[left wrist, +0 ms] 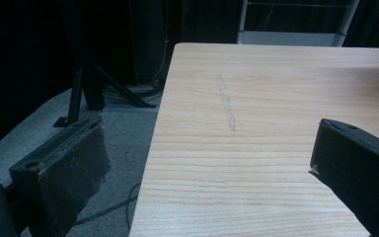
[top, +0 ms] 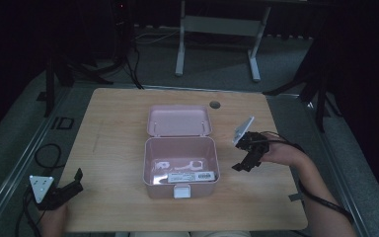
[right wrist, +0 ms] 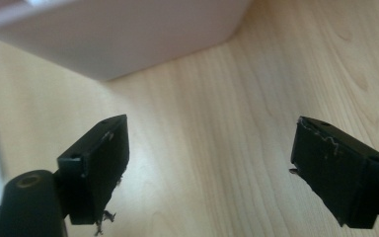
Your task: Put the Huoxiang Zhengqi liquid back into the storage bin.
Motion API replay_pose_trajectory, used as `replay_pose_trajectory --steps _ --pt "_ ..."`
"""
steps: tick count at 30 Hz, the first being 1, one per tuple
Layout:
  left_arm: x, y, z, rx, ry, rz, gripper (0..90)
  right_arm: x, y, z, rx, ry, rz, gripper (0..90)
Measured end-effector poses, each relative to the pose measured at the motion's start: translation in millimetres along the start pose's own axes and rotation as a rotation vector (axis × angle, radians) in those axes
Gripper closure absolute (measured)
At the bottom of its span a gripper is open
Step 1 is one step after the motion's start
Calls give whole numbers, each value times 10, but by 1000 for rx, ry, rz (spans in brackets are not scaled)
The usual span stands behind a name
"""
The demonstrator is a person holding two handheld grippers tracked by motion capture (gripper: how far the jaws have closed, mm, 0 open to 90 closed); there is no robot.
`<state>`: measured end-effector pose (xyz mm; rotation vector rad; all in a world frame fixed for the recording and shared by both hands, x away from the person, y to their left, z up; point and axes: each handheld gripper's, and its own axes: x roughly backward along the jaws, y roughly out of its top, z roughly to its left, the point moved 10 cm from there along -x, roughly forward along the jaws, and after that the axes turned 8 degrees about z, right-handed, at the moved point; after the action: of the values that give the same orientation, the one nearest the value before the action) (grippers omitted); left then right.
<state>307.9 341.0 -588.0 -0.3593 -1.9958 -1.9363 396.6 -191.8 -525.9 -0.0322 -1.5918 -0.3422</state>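
A pink box (top: pixel 177 148) stands open in the middle of the wooden table (top: pixel 118 128), its lid (top: pixel 178 120) laid back. Inside lie white items and a labelled packet (top: pixel 185 177). My right gripper (top: pixel 242 166) hovers just right of the box, pointing down at the table, open and empty; the box's pale wall (right wrist: pixel 128 34) fills the top of the right gripper view. My left gripper (top: pixel 74 183) rests at the table's front left corner, open, with nothing between its jaws. In the left gripper view the bare wood (left wrist: pixel 256 123) lies ahead.
A round cable hole (top: pixel 214 104) sits near the table's far edge. Cables (top: pixel 47 155) trail on the grey floor at left. Black stand legs (left wrist: pixel 86 89) rise beyond the table's left edge. A white desk frame (top: pixel 217 29) stands behind.
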Motion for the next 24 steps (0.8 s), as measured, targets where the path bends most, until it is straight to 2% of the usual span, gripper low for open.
replay_pose_trajectory --steps 6,10,13,15,22,24 --pt "1 1 1 2 0 0 16 -183 -159 -149 -82 -63 -111 139" --pt "1 3 2 2 -1 -3 16 -278 -254 -237 -153 -101 -209 137" --pt "1 3 3 4 -2 -3 16 -330 -335 -299 -214 -140 -304 136" --pt "0 2 4 3 -2 -1 16 -374 -407 -337 -240 -178 -332 135" --pt "0 3 6 4 -2 -2 16 -480 -634 -403 -343 -239 -432 127" --pt "1 4 5 4 -3 -3 16 -493 -704 -421 -382 -263 -475 126"
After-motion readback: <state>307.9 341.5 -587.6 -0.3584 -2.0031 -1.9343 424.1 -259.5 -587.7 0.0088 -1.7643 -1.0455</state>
